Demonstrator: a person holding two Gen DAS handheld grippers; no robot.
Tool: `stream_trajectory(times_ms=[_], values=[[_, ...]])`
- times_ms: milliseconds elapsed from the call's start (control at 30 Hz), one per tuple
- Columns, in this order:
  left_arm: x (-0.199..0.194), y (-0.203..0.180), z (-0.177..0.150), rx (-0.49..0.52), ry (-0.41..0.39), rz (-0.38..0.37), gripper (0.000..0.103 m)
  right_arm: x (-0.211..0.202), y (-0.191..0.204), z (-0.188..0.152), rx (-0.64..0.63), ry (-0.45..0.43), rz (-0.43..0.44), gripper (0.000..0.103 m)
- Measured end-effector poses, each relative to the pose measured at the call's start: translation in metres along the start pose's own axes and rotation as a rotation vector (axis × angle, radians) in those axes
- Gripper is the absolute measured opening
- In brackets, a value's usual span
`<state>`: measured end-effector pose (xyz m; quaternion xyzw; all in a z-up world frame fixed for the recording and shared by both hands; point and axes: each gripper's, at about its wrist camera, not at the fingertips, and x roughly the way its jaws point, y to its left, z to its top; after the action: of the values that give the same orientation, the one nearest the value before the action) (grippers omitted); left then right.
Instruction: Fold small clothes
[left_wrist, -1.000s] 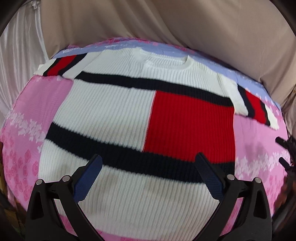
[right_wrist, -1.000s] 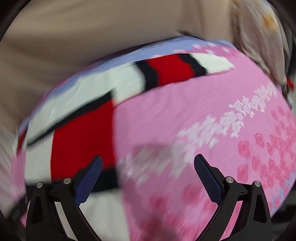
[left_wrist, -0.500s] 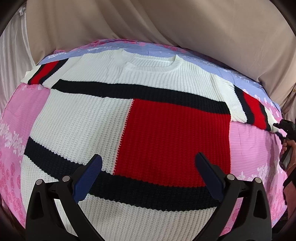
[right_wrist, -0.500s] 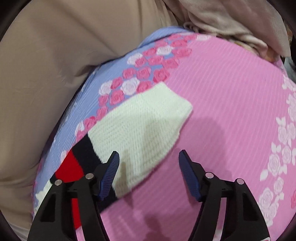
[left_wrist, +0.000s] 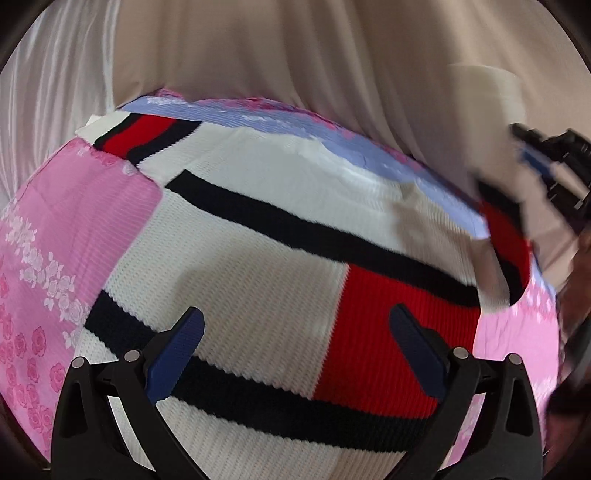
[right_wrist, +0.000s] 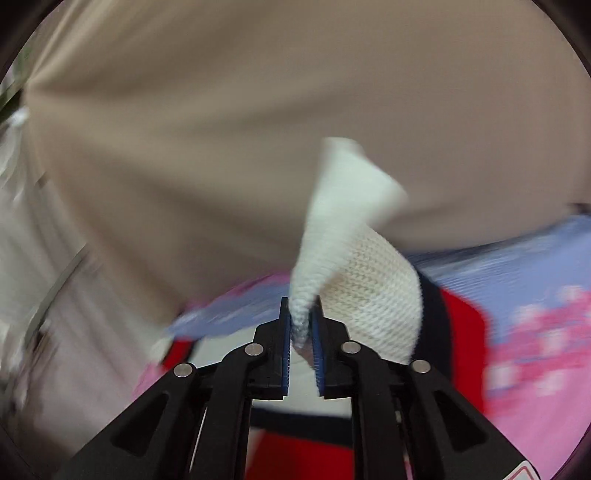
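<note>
A small white knit sweater (left_wrist: 258, 280) with black stripes and a red block lies flat on a pink and blue flowered cloth (left_wrist: 74, 236). My left gripper (left_wrist: 295, 343) is open and empty, hovering over the sweater's lower body. My right gripper (right_wrist: 301, 321) is shut on the white cuff (right_wrist: 347, 229) of the sweater's right sleeve and holds it lifted off the cloth. In the left wrist view the right gripper (left_wrist: 546, 173) shows at the far right with the raised sleeve (left_wrist: 506, 243) hanging from it. The left sleeve (left_wrist: 136, 136) lies flat at the back left.
A beige curtain (left_wrist: 295, 55) hangs behind the table and fills most of the right wrist view (right_wrist: 258, 110). A paler curtain (left_wrist: 48, 96) hangs at the left. The cloth's far edge (left_wrist: 258, 114) runs just behind the sweater's collar.
My right gripper has shut on the right sleeve's cuff and lifted it off the cloth. The left gripper has shifted left over the sweater and stays open.
</note>
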<state>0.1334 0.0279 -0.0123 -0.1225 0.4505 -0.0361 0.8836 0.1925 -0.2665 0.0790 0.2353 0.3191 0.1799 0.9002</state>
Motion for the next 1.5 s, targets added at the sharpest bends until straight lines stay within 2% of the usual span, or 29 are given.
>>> stream_trajectory(times_ms=[33, 67, 133, 200, 333, 433, 500, 533, 567, 600, 667, 700, 733, 767, 800, 867, 967, 1033, 1100, 1133, 1267, 1333, 1367, 1433, 1500], values=[[0.003, 0.006, 0.006, -0.018, -0.003, -0.010, 0.098, 0.023, 0.016, -0.013, -0.032, 0.040, 0.013, 0.028], [0.006, 0.011, 0.013, -0.033, -0.002, -0.022, 0.098, 0.041, 0.028, -0.028, -0.063, 0.070, -0.001, 0.032], [0.021, 0.023, 0.031, -0.060, 0.011, -0.065, 0.098, 0.064, 0.031, -0.059, -0.062, 0.117, -0.045, 0.032], [0.042, 0.031, 0.049, -0.099, 0.034, -0.095, 0.098, 0.057, 0.015, -0.085, 0.016, 0.132, -0.060, 0.033], [0.096, 0.034, 0.077, -0.197, 0.105, -0.146, 0.098, 0.013, -0.051, -0.132, 0.258, 0.128, -0.168, 0.046], [0.135, 0.029, 0.086, -0.272, 0.170, -0.180, 0.098, -0.012, -0.097, -0.150, 0.426, 0.112, -0.217, 0.046], [0.151, 0.024, 0.088, -0.306, 0.187, -0.176, 0.096, -0.018, -0.116, -0.150, 0.488, 0.087, -0.197, 0.046], [0.155, 0.022, 0.089, -0.321, 0.183, -0.169, 0.090, -0.017, -0.124, -0.149, 0.515, 0.073, -0.181, 0.051], [0.158, 0.018, 0.090, -0.330, 0.171, -0.168, 0.076, -0.014, -0.131, -0.148, 0.543, 0.062, -0.172, 0.056], [0.160, 0.016, 0.092, -0.323, 0.166, -0.170, 0.064, -0.010, -0.139, -0.147, 0.576, 0.050, -0.152, 0.057], [0.164, 0.012, 0.098, -0.311, 0.169, -0.199, 0.017, -0.005, -0.150, -0.145, 0.623, 0.033, -0.128, 0.056], [0.163, 0.010, 0.102, -0.302, 0.163, -0.195, 0.009, -0.001, -0.155, -0.143, 0.641, 0.025, -0.120, 0.056], [0.159, 0.009, 0.107, -0.291, 0.143, -0.199, 0.007, 0.001, -0.155, -0.142, 0.647, 0.019, -0.113, 0.046], [0.153, 0.008, 0.113, -0.281, 0.120, -0.205, 0.006, 0.003, -0.156, -0.137, 0.648, 0.013, -0.106, 0.017], [0.142, 0.008, 0.120, -0.270, 0.080, -0.224, 0.006, 0.001, -0.152, -0.133, 0.642, 0.000, -0.096, 0.010], [0.124, 0.008, 0.130, -0.241, 0.015, -0.236, 0.006, -0.016, -0.140, -0.119, 0.591, -0.074, -0.078, 0.009], [0.128, 0.009, 0.128, -0.168, 0.002, -0.169, 0.006, -0.037, -0.129, -0.111, 0.514, -0.140, -0.081, 0.009], [0.150, 0.018, 0.118, -0.180, 0.059, -0.117, 0.006, -0.023, -0.142, -0.119, 0.496, -0.080, -0.144, 0.009], [0.171, 0.031, 0.102, -0.221, 0.123, -0.085, 0.006, 0.004, -0.167, -0.142, 0.535, 0.042, -0.234, 0.008], [0.170, 0.034, 0.096, -0.224, 0.106, -0.094, 0.006, 0.009, -0.173, -0.150, 0.549, 0.063, -0.240, 0.006], [0.168, 0.030, 0.095, -0.204, 0.098, -0.098, 0.006, -0.009, -0.157, -0.143, 0.498, 0.040, -0.247, 0.009], [0.169, 0.031, 0.096, -0.211, 0.104, -0.103, 0.006, -0.025, -0.142, -0.136, 0.459, 0.033, -0.295, 0.012], [0.169, 0.032, 0.097, -0.209, 0.105, -0.104, 0.007, -0.032, -0.135, -0.133, 0.439, 0.014, -0.326, 0.016], [0.169, 0.029, 0.099, -0.200, 0.100, -0.103, 0.007, -0.048, -0.114, -0.120, 0.371, -0.047, -0.358, 0.016], [0.168, 0.030, 0.100, -0.192, 0.094, -0.098, 0.007, -0.036, -0.105, -0.097, 0.308, -0.016, -0.340, 0.016]])
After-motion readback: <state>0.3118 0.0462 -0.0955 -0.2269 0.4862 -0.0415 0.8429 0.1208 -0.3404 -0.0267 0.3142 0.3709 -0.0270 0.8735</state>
